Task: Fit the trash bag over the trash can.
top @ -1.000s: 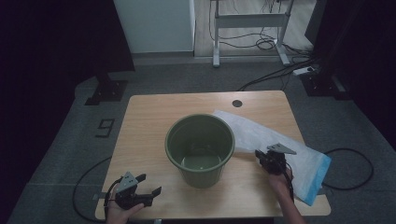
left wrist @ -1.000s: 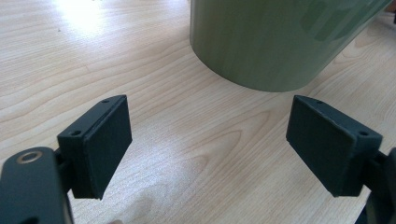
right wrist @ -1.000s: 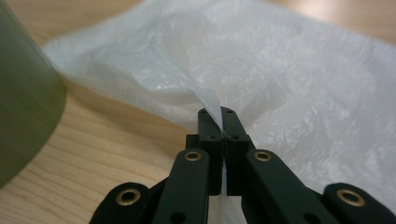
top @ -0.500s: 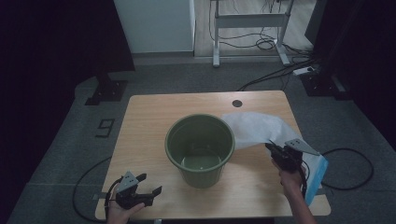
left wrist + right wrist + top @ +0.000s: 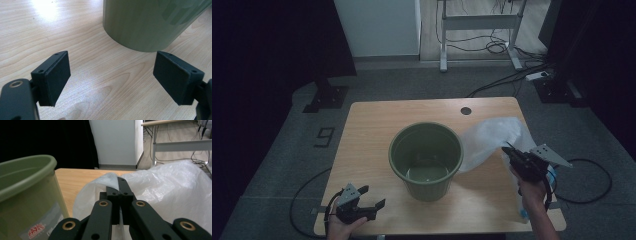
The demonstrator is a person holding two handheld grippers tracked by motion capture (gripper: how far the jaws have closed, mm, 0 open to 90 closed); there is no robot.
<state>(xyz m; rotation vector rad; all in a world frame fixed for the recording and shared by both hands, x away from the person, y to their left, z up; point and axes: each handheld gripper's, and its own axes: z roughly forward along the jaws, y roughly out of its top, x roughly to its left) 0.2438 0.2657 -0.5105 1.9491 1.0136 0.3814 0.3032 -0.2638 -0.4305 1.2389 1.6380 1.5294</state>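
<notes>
At the right of the high view, the right gripper (image 5: 511, 152) has its fingers clamped on the translucent white plastic bag (image 5: 492, 140) beside the round green plastic bucket (image 5: 426, 159) at centre, while the left gripper (image 5: 373, 205) at lower left gapes wide, holding nothing.

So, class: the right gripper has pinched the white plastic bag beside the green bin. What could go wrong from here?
1. The right gripper holds the plastic bag by a thin pinch of film, so it might slip or tear.
2. The bag hangs against the green bin; dragging it across could tip the bin.
3. The left gripper sits open and apart from the bin, so nothing steadies it.
</notes>
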